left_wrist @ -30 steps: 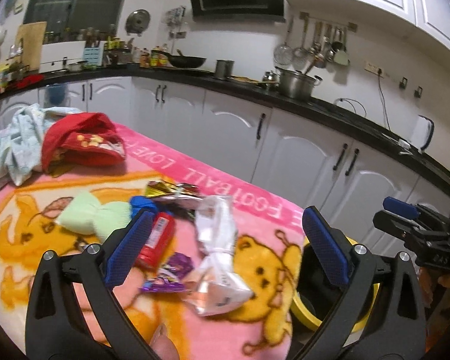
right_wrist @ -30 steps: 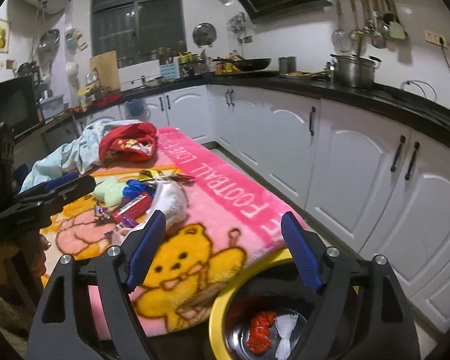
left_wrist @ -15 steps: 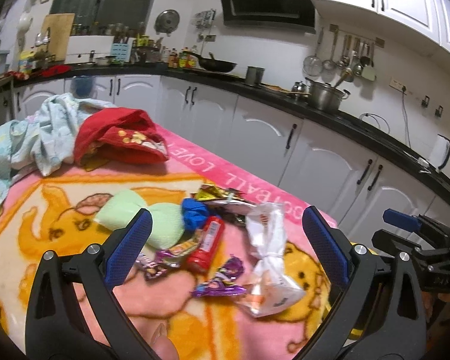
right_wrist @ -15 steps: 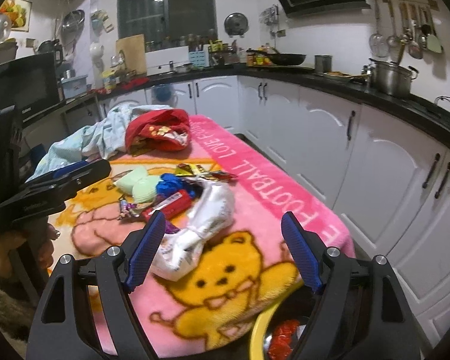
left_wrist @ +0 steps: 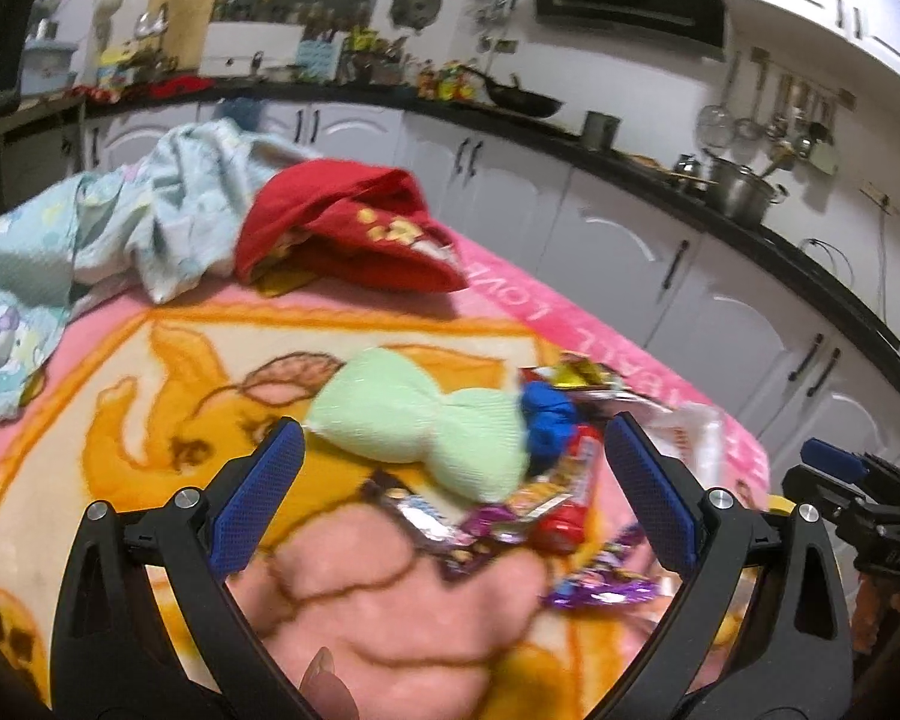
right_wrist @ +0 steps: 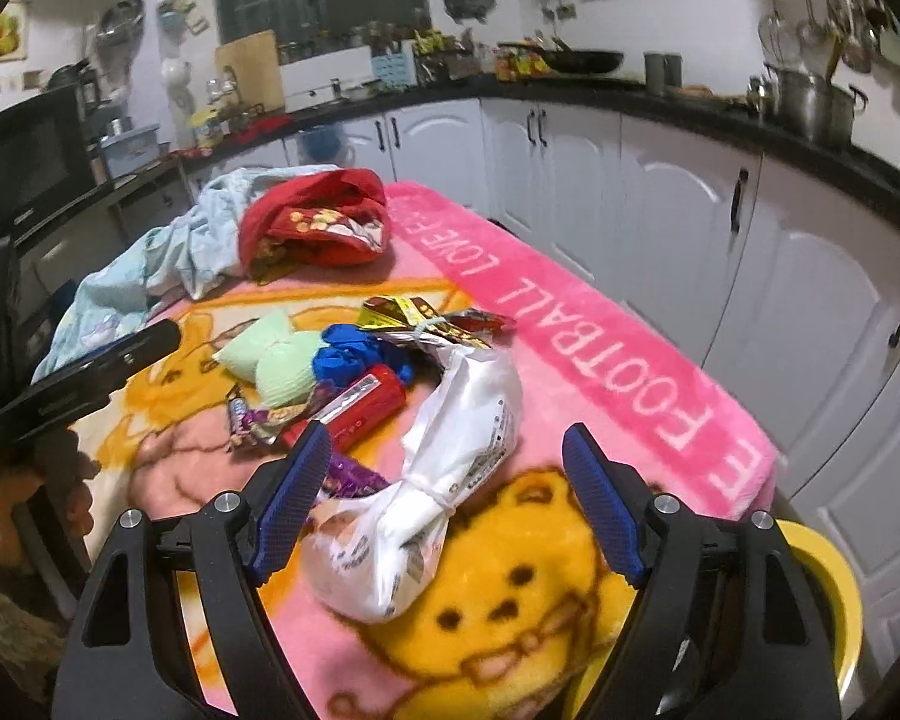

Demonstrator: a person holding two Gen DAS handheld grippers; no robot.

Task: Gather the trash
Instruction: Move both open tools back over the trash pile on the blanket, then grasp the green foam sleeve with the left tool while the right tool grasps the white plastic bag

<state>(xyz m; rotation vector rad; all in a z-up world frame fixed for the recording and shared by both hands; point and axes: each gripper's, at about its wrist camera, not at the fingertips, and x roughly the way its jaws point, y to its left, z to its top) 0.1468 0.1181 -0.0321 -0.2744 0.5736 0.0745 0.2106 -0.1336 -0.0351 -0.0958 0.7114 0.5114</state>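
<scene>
Lying straight ahead of the right gripper (right_wrist: 444, 504), spread jaws empty, white knotted bag (right_wrist: 444, 480) runs lengthwise toward tabletop's far edge; left gripper (left_wrist: 450, 498), also spread, faces green pouch (left_wrist: 426, 420).

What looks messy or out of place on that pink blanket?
Wrappers, a red tube and a knotted white plastic bag lie scattered on the blanket. Crumpled clothes are heaped at its far end. Nothing looks spilled or broken.
</scene>
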